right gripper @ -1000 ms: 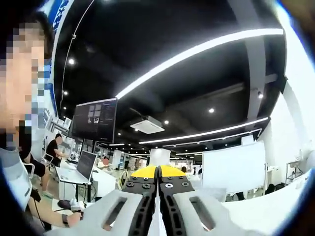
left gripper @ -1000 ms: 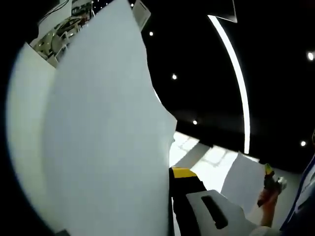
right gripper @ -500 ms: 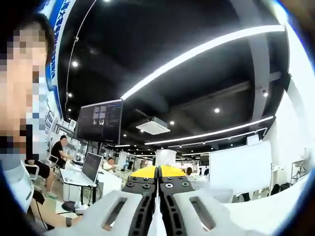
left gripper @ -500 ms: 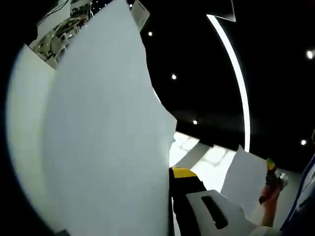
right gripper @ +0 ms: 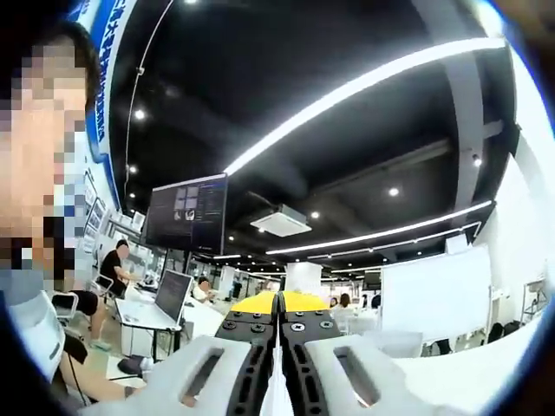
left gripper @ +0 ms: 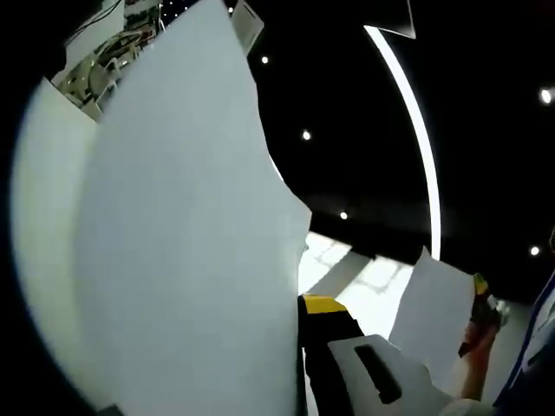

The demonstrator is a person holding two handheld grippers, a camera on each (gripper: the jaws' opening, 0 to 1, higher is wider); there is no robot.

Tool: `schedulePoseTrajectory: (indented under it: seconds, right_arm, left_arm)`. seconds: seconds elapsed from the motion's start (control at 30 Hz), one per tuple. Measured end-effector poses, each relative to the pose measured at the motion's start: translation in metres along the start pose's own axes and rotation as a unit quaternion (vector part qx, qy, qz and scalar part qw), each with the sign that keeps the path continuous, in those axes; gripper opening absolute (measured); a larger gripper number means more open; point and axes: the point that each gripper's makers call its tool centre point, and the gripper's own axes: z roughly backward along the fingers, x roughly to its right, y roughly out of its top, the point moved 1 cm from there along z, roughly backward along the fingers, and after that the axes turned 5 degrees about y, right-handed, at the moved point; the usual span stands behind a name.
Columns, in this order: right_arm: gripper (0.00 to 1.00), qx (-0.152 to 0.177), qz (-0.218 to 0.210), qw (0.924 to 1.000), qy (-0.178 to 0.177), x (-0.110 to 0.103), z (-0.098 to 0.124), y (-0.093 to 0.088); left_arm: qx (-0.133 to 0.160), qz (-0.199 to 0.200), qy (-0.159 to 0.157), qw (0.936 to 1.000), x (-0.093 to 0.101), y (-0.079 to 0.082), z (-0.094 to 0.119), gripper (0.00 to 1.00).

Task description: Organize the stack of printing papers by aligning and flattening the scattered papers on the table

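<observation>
In the right gripper view the right gripper (right gripper: 278, 310) has its two yellow-tipped jaws pressed together on a thin white edge, which reads as the papers (right gripper: 277, 394) seen end-on between them. In the left gripper view the left gripper (left gripper: 305, 314) shows one yellow-tipped jaw lying against the broad white papers (left gripper: 173, 243); its partner is behind the sheet, so the clamp is a fair judgement rather than a plain sight. Both cameras look upward, past the grippers to a dark ceiling crossed by a long light strip (right gripper: 347, 91), which suggests the stack is lifted off the table and held upright. Over the last second the left gripper view has hardly altered, while the other gripper (left gripper: 479, 316), at the lower right of that view, has come slightly nearer with the far white edge it holds. In the right gripper view the hanging monitor (right gripper: 185, 212) and the laptop (right gripper: 172, 295) on a desk beneath it have slid a little to the right, which is the camera turning, not the room. My judgement is that the person is squaring the stack between the two grips, with the tap-down and flattening on the table not yet done. The table itself, the lower edge of the stack and any loose sheets are out of sight, and how well the sheets line up can't be told from here.
</observation>
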Motion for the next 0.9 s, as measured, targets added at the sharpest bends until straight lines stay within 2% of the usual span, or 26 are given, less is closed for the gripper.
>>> schedulePoseTrajectory:
  seconds: [0.33, 0.67, 0.9]
  right_arm:
    - [0.00, 0.007, -0.026, 0.9992, 0.031, -0.014, -0.009, -0.001]
    - [0.00, 0.009, -0.032, 0.9986, 0.042, -0.021, -0.016, -0.003]
    - [0.00, 0.017, -0.062, 0.9959, 0.064, -0.028, -0.022, -0.005]
  left_arm:
    - [-0.003, -0.002, -0.001, 1.0000, -0.006, 0.002, -0.001, 0.06]
    - [-0.003, -0.003, -0.001, 1.0000, -0.007, 0.002, -0.002, 0.06]
    - [-0.003, -0.003, -0.001, 1.0000, -0.007, 0.003, -0.002, 0.06]
